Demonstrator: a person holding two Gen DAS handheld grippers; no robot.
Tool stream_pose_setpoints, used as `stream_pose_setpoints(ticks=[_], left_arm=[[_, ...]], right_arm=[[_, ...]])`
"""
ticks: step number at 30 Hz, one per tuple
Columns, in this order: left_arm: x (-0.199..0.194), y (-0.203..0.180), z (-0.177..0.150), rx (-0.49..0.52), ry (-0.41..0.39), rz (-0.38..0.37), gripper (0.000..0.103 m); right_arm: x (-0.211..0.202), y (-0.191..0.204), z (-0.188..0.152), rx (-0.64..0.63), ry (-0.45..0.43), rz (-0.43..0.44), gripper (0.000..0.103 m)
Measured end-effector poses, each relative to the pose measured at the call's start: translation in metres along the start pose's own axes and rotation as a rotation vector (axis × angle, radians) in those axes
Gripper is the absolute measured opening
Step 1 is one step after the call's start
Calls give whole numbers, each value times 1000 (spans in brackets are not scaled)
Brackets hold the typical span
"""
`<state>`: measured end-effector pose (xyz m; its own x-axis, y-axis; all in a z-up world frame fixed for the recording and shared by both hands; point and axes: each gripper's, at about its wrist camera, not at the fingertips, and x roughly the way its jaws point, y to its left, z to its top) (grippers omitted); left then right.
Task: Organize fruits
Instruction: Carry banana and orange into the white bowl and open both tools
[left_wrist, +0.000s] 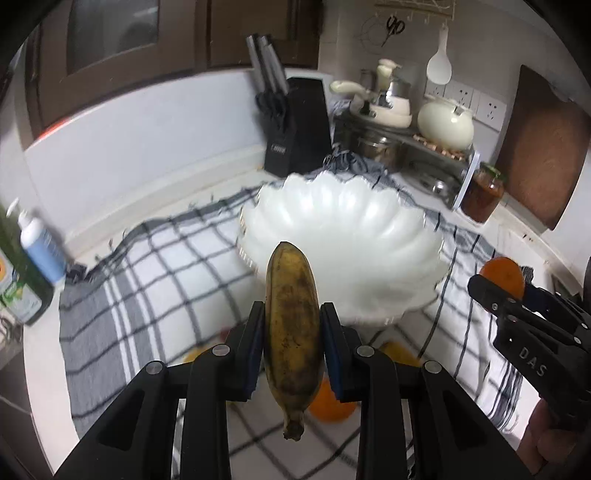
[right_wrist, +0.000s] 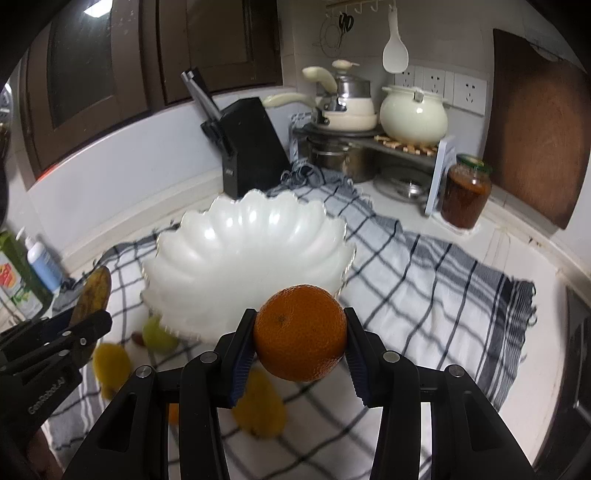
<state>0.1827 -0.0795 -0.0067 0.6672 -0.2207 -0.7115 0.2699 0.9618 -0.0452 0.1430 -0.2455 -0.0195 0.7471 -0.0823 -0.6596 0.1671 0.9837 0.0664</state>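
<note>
Now your left gripper (left_wrist: 291, 325) clamps a brown-speckled banana (left_wrist: 291, 325) lengthwise between its fingers; your right gripper (right_wrist: 301, 338) clenches a dimpled orange (right_wrist: 301, 338). Beyond both fingertips sits the scalloped white bowl (right_wrist: 207, 258). Only the right view shows blurred yellow fruits (right_wrist: 258, 410) beneath.

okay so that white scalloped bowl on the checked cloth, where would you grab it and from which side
Grip the white bowl at its wavy rim, probably on the near edge, coming from above. The rim flares outward and looks thin enough for a tool's fingers, while the body is far too wide. Both tools are busy now: banana left, orange right.
</note>
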Motion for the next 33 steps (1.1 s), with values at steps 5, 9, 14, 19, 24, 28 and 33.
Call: stream_pose_setpoints(ticks=[5,9,14,19,24,28,33], left_arm=[[15,-3,29,37,-10,-2,30],[38,0,47,39,7,8,30],[62,6,55,22,21,21,30],[84,8,54,19,60,15,30],[97,8,50,24,85,6,30],[105,7,47,27,109,13,31],[99,6,49,44,85,47,48]], right_arm=[[13,-3,24,5,-19,-23,46],[32,-4,39,5,-16,-59,46],[57,-5,45,8,22,-72,46],[81,-7,44,22,69,-72,46],[97,-9,39,24,107,-61,46],[103,-9,38,21,126,-57,46],[101,-10,38,17,114,-80,60]])
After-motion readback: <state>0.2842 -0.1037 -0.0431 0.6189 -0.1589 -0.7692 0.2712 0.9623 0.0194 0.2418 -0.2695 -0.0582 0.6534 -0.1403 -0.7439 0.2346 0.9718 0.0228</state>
